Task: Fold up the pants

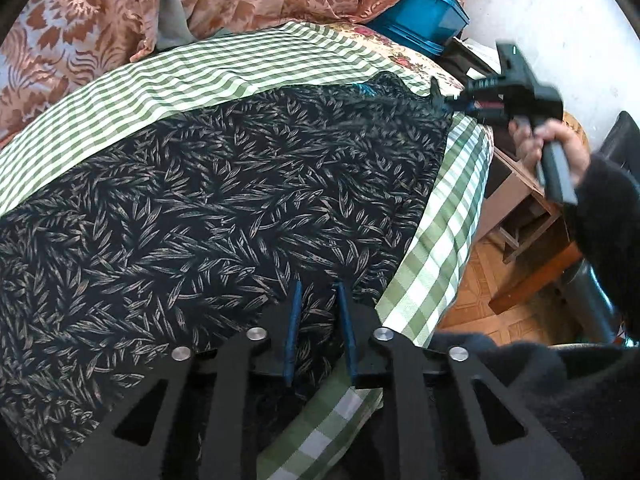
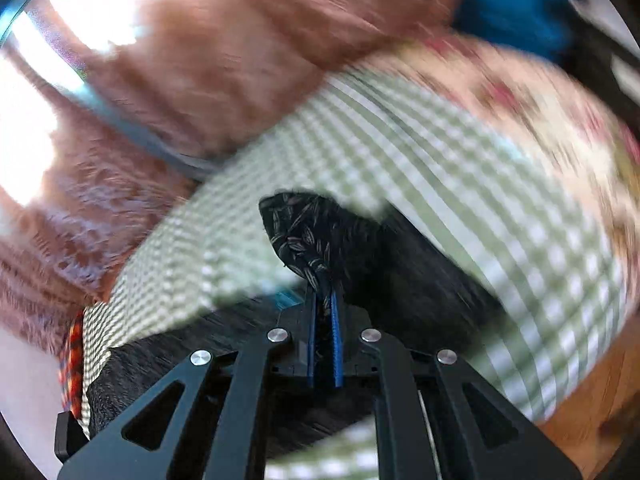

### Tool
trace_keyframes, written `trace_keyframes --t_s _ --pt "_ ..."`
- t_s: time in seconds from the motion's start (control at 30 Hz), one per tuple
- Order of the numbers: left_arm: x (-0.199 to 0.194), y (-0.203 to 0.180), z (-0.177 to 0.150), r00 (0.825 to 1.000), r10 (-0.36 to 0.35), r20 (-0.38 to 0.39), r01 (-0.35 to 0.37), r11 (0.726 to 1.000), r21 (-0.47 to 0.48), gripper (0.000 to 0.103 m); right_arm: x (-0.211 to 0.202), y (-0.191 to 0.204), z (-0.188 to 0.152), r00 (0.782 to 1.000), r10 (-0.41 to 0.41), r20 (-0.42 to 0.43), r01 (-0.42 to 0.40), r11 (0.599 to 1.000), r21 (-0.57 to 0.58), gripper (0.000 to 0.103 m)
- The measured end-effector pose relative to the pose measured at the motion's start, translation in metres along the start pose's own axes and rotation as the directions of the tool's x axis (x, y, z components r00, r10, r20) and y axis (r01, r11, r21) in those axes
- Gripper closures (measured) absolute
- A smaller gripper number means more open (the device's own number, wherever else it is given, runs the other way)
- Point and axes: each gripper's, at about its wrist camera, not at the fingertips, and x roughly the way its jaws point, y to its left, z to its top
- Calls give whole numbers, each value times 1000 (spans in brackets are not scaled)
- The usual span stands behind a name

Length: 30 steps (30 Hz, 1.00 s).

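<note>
Right hand-held gripper (image 2: pixel 324 300) is pinching a pants (image 1: pixel 224 200) corner, looks like, though it's blurry. Left hand-held gripper (image 1: pixel 318 292) hovers released above them.

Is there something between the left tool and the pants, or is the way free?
Nothing visible stands in the way. The left tool is open right above the pants, near their edge on the checked cloth. The right tool is shut on a corner of the pants at the far end.
</note>
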Motion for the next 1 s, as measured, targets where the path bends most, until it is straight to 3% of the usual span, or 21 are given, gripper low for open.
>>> trace_keyframes --t_s 0.1,0.17,0.23,0.37,0.43,0.47,0.5,0.6,0.67,0.73,0.8,0.87,0.9,1.0 --pt "-1 -2 3 1000 4 2 -4 1000 20 96 11 -44 -22 999 36 -30 -32 991 133 91" --pt "-1 -2 4 1000 3 3 -3 1000 25 98 10 -60 -27 999 52 -10 -49 981 190 73" --pt "-3 -1 6 1000 -16 5 16 1000 24 99 12 -71 -22 996 92 13 -92 969 231 73" --pt "-14 3 6 997 -73 26 73 997 10 100 12 -79 -9 995 94 45 -103 959 266 69" --pt "-22 7 9 992 -116 44 116 993 1 100 11 -76 3 996 67 60 -80 965 248 71" --pt "-25 9 9 989 -139 54 140 990 -7 100 10 -75 7 996 55 65 -68 970 233 87" --pt "-30 12 10 983 -172 69 174 984 -20 100 9 -70 13 997 42 68 -55 977 206 96" --pt "-32 17 9 966 -247 71 250 967 -39 100 -1 -53 21 992 6 123 -20 993 115 97" --pt "-17 18 6 961 -276 6 276 960 -50 100 -11 -50 24 986 -12 168 -2 997 83 97" --pt "-5 19 2 967 -252 -29 249 966 -72 100 -2 -59 21 989 -62 134 52 996 76 97" --pt "3 26 0 958 -284 -35 278 953 -123 99 14 -72 13 992 -98 79 91 992 91 94" --pt "-1 31 1 953 -304 -11 299 941 -160 92 19 -84 7 989 -134 65 125 985 120 79" --pt "-5 35 2 948 -319 7 314 932 -181 83 19 -93 4 988 -138 62 127 979 159 73" --pt "-22 40 2 939 -337 73 345 917 -199 72 4 -97 6 983 -156 94 139 976 167 70"
